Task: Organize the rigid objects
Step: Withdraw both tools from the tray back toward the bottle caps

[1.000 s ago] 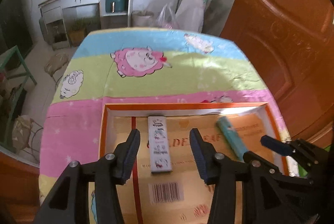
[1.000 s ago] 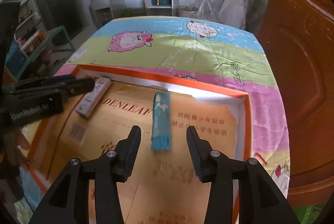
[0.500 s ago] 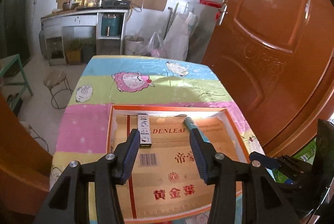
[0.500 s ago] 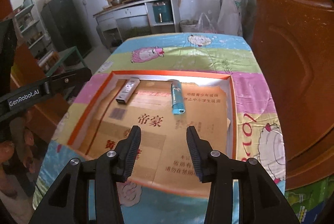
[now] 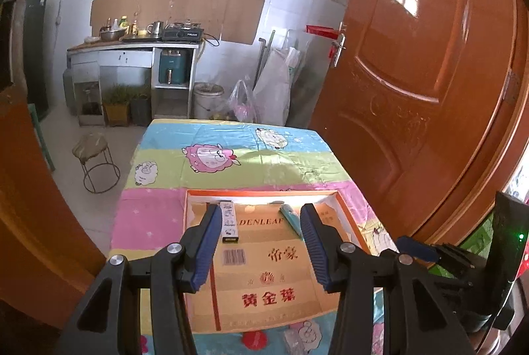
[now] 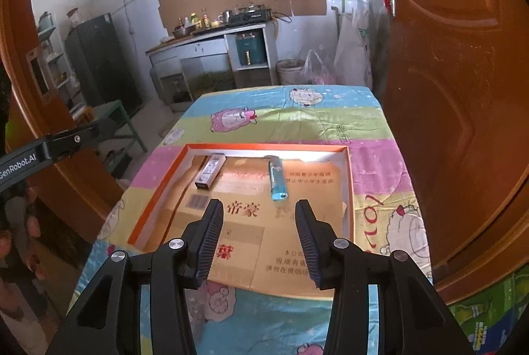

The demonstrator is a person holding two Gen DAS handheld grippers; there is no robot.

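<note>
A shallow cardboard tray (image 5: 264, 192) (image 6: 158, 189) with an orange rim lies on the table. Inside it, near the far wall, rest a white printed box (image 5: 230, 222) (image 6: 210, 171) on the left and a teal box (image 5: 291, 218) (image 6: 277, 178) on the right. My left gripper (image 5: 260, 222) hangs open above the tray's near half, with nothing between its fingers. My right gripper (image 6: 258, 219) is also open and empty, raised over the tray's near edge. The other gripper shows at the right edge of the left wrist view and at the left edge of the right wrist view.
The table wears a striped cartoon-sheep cloth (image 5: 231, 156) (image 6: 297, 116). A brown wooden door (image 5: 413, 90) (image 6: 456, 90) stands close on the right. A round stool (image 5: 94, 163) is on the floor to the left. A kitchen counter (image 5: 139, 47) lines the far wall.
Both grippers have pulled back and up from the tray, so the two boxes look smaller and farther away. Both boxes lie where they were. The jaws kept the same width.
</note>
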